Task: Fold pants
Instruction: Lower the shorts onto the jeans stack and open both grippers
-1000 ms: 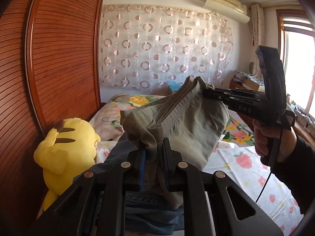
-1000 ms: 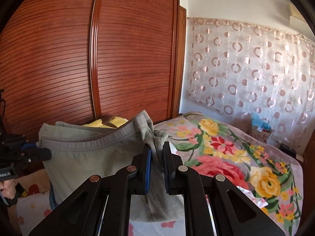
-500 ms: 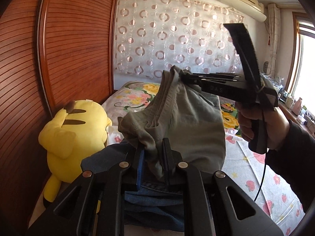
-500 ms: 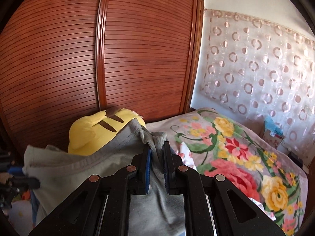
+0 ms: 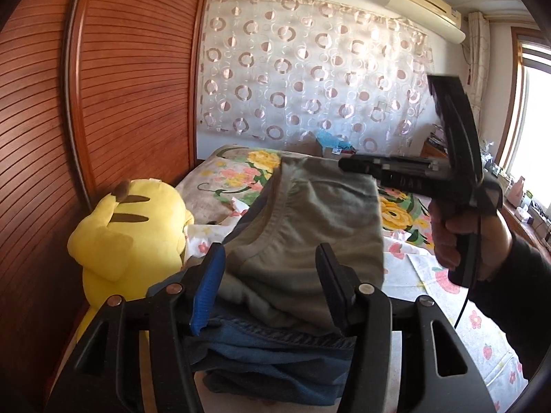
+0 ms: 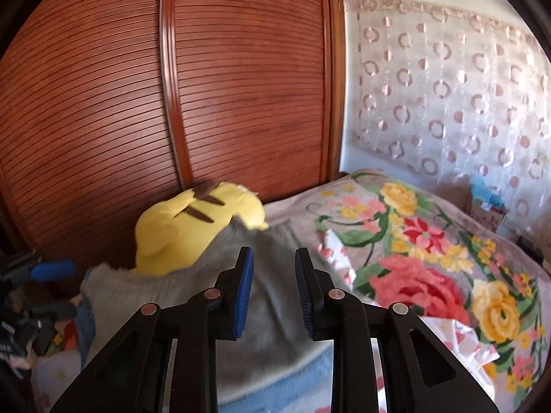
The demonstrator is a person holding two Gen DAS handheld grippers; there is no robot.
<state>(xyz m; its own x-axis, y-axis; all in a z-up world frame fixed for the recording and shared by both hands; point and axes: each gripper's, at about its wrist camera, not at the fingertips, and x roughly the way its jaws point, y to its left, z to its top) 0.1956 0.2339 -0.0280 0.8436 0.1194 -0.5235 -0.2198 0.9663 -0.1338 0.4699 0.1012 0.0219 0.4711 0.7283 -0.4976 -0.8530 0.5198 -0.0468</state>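
From the left wrist, the left gripper [image 5: 270, 268] is standing with jaws wide apart around the grey-green pants [image 5: 310, 237], which are lying folded on blue jeans [image 5: 275, 351] beside a yellow plush [image 5: 131, 237]

From the right wrist, the right gripper [image 6: 273, 285] is hovering parted over the pants [image 6: 165, 296], gripping nothing

Each camera looks forward along its own gripper, close above the pants [image 5: 303, 241] on the bed [image 6: 430, 241]. The left view faces the curtain [image 5: 310, 79]; the right view faces the wardrobe [image 6: 206, 103]. Both share the yellow plush [image 5: 131, 234], wardrobe and curtain.
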